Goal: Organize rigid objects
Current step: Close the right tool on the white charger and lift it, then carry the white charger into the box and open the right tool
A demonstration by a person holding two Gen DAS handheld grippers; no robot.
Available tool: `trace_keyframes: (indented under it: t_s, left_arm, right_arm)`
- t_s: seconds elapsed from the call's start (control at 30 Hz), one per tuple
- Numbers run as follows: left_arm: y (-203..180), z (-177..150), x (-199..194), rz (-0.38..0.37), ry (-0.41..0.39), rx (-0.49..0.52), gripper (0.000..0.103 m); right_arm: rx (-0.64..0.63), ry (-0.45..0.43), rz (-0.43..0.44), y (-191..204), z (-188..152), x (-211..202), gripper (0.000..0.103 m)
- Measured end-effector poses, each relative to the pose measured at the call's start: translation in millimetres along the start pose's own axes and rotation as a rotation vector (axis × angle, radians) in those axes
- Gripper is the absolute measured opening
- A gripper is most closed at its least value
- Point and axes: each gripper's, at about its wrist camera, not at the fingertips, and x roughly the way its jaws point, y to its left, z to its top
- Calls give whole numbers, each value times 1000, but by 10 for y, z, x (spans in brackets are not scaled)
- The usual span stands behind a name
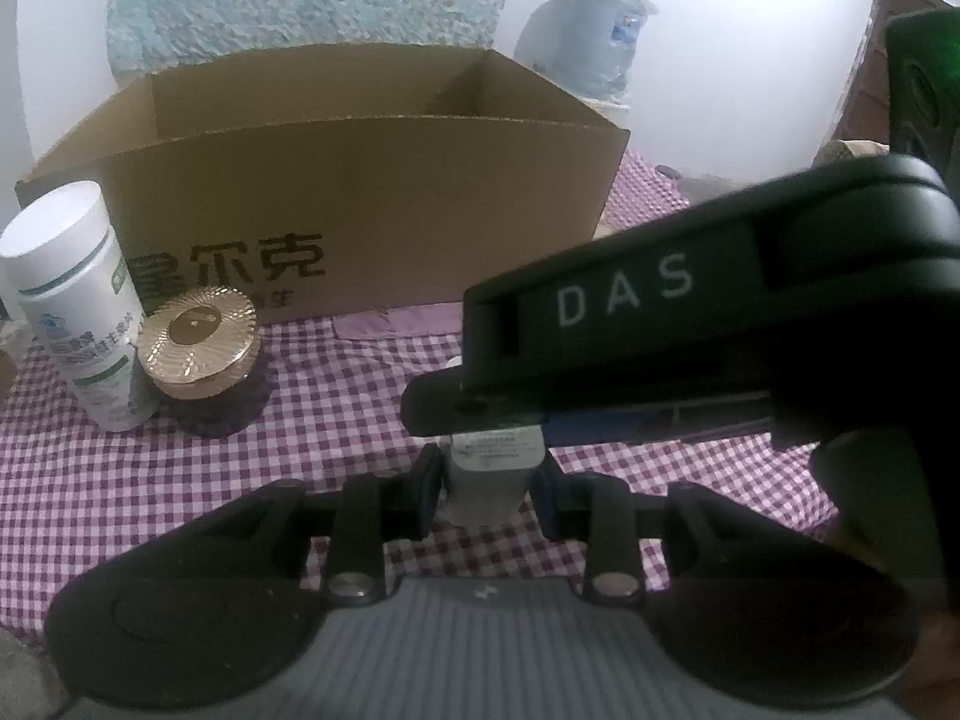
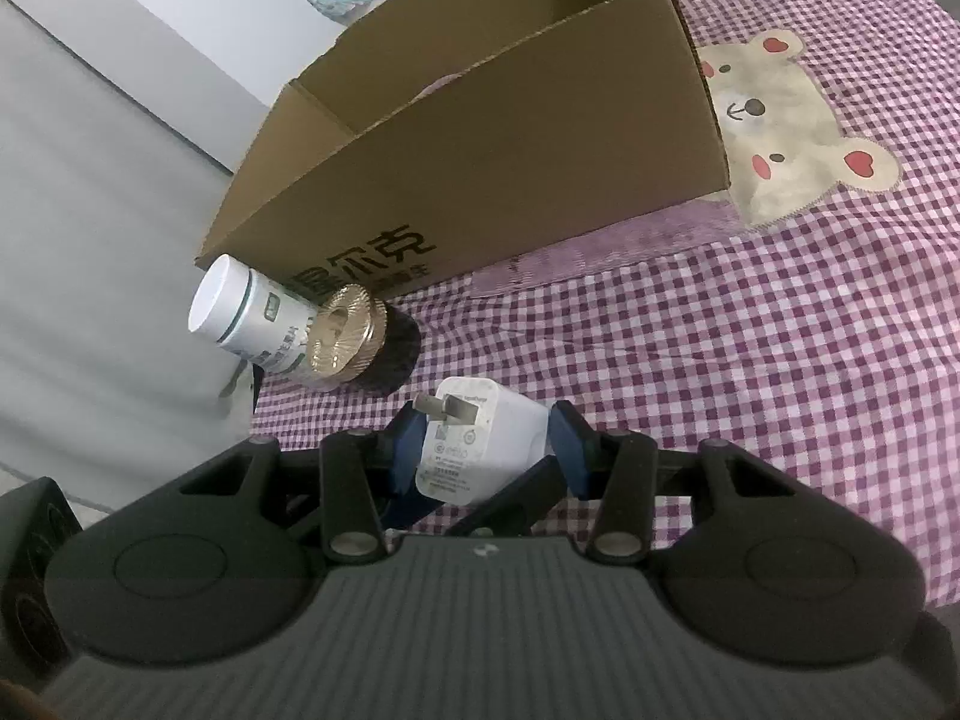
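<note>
While both hand-held grippers close on one white plug-in charger [image 2: 480,450] just above a purple-checked bedspread [image 2: 750,360], an open cardboard box [image 2: 480,180] waits beyond. Seen from the right wrist, the right gripper [image 2: 483,450] has its blue pads pressed to the charger's two flat sides, the metal prongs pointing up and away toward the box. From the left wrist, the left gripper [image 1: 487,480] pinches the same charger [image 1: 489,468] across its narrower body, with the right gripper's black housing, lettered DAS, crossing directly above it.

Judged by its look, the charger is a light, hard plastic block with smooth faces that could slip under a weak pinch; the broad flat sides are the better hold, and the prongs are best left alone.

Standing near the box's front left corner are a white cylindrical bottle [image 1: 78,306] and a gold-lidded jar [image 1: 201,354], touching or nearly so, close to the bedspread's edge, where a grey floor shows beyond. Any carry to the box would have to clear its front wall, whose rim stands high from here. Right of the charger the spread lies open, with a bear appliqué [image 2: 792,120] beside the box's far corner. Inside the box, little can be made out.
</note>
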Motion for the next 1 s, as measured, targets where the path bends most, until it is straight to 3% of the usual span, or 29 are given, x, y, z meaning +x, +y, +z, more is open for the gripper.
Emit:
trace_keyframes:
  t_s: [0.43, 1.0]
  left_arm:
    - [-59, -24, -274, 21, -47, 16, 32]
    - [-99, 182, -802, 61, -137, 49, 32]
  right_arm:
    - [-32, -43, 27, 176, -49, -250, 45]
    - [-102, -119, 77, 562, -41, -690, 45]
